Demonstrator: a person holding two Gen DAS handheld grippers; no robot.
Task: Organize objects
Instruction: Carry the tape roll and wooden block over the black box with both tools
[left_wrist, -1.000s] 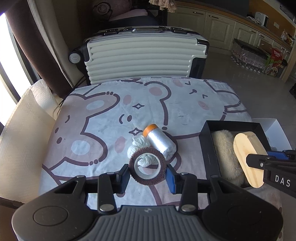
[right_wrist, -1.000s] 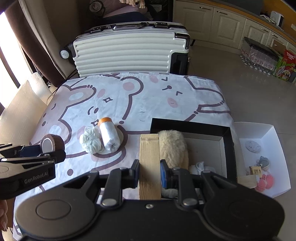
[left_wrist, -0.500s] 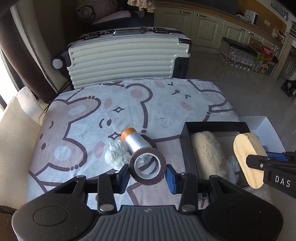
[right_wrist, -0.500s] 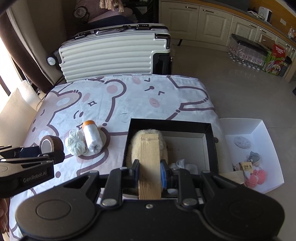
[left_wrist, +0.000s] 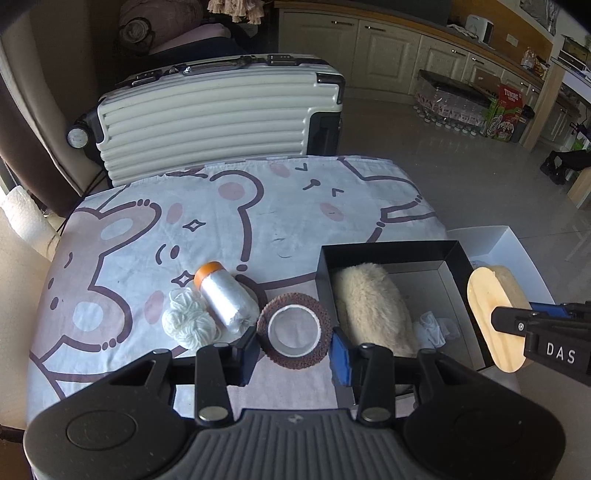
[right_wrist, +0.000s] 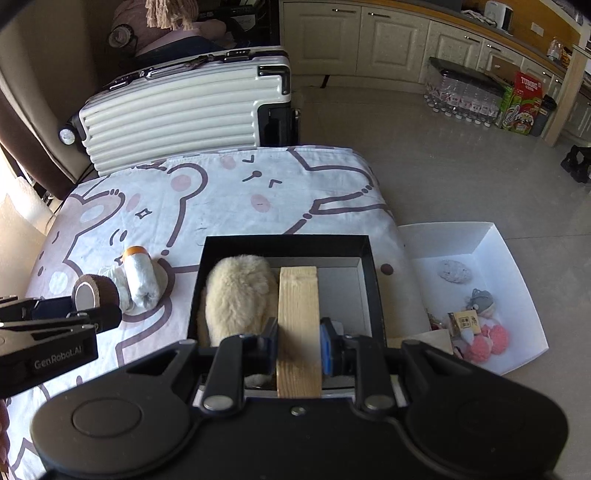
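Your left hand-held gripper (left_wrist: 293, 349) clamps brown tape roll (left_wrist: 293, 335) above bear-print surface (left_wrist: 258, 206). Right hand-held gripper (right_wrist: 298, 341) grips wooden brush (right_wrist: 298, 325) over black box (right_wrist: 288, 242). White suitcase (left_wrist: 218, 114) behind; kitchen cabinets (left_wrist: 369, 48) beyond; tiled floor (right_wrist: 443, 166).

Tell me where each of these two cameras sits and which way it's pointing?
Left wrist: rides on the left gripper, looking forward along its fingers at the brown tape roll it clamps, above the bear-print cloth; the right gripper enters from the right.
Right wrist: rides on the right gripper, looking down on the wooden-backed brush it clamps over the black box; the left gripper enters from the left.
Shared: black box, fleece pad, orange-capped spool, white suitcase.
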